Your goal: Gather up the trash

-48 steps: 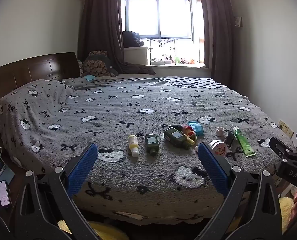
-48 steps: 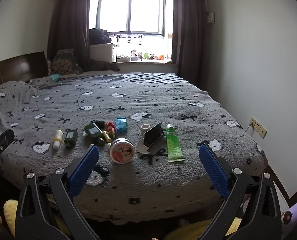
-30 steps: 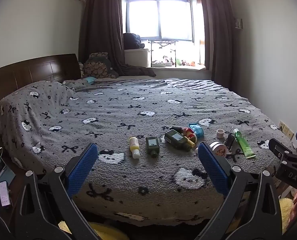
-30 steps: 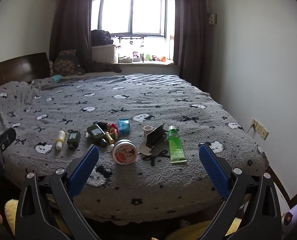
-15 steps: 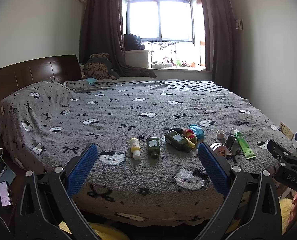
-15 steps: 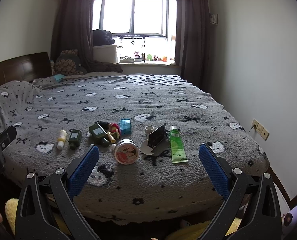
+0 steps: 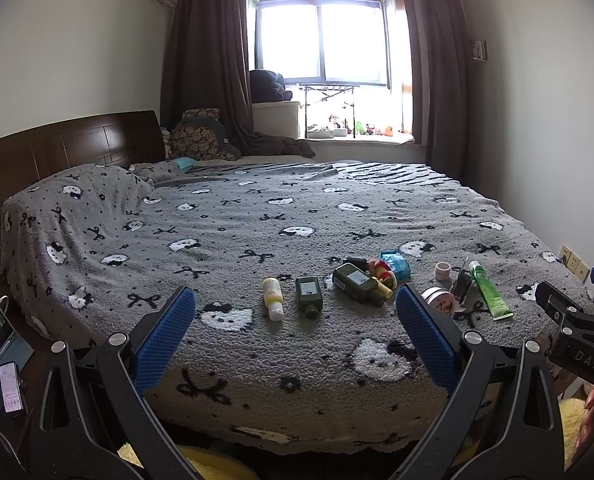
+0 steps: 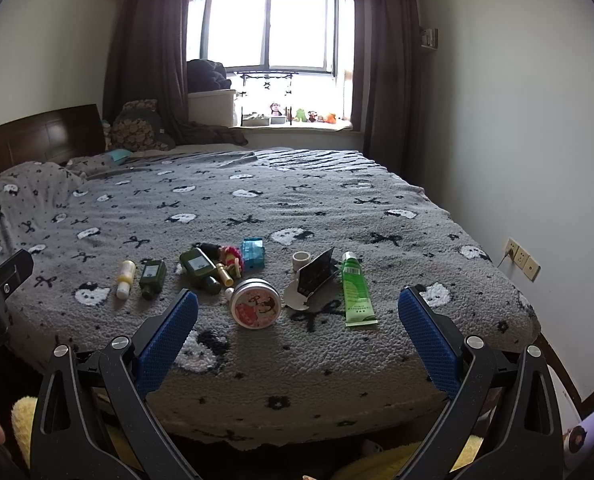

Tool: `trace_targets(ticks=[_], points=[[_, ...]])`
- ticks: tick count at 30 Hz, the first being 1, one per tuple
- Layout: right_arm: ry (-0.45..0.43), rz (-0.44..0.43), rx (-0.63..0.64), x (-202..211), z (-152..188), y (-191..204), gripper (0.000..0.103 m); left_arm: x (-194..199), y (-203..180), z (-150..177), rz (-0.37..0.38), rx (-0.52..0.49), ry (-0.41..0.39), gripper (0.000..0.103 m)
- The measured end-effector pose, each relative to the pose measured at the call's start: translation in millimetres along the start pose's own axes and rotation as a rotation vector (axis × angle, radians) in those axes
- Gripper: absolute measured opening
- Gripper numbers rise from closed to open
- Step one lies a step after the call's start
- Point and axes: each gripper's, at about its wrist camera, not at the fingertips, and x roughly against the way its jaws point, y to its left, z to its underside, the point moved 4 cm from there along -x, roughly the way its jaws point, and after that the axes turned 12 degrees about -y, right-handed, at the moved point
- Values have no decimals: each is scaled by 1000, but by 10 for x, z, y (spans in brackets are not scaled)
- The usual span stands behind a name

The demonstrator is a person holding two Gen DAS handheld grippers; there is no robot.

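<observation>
Both tongs, left (image 7: 295, 330) and right (image 8: 297, 330), released and empty short of the bed (image 8: 377, 360); advance low, straddling the tin (image 8: 255, 303) before closing, clear of the tube (image 8: 355, 290) beside it.

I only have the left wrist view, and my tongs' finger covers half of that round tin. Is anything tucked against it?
Observer: In the right wrist view the round tin shows whole, with its lid facing the camera. A small white cap lies right by its left edge.
Operator: What is the dark card beside it standing on?
Observer: The dark card leans tilted on a white paper disc that lies flat on the blanket.
Operator: Are the right tongs free?
Observer: Yes, the right tongs are open with nothing between them.
</observation>
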Motion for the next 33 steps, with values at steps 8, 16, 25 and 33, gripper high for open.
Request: trace_targets(ticks=[8,16,25,33], points=[[0,-6,2,5,-2,21,100,21,13,-10,1,1,-6,95],[3,-11,3,8,7,16,100,25,20,-14,0,-1,-6,95],[2,-11,3,8,-2,12,100,42,54,-30,-5,-2,-10,95],[0,-9,1,10,1,9,100,41,58,-29,-7,-4,-10,95]])
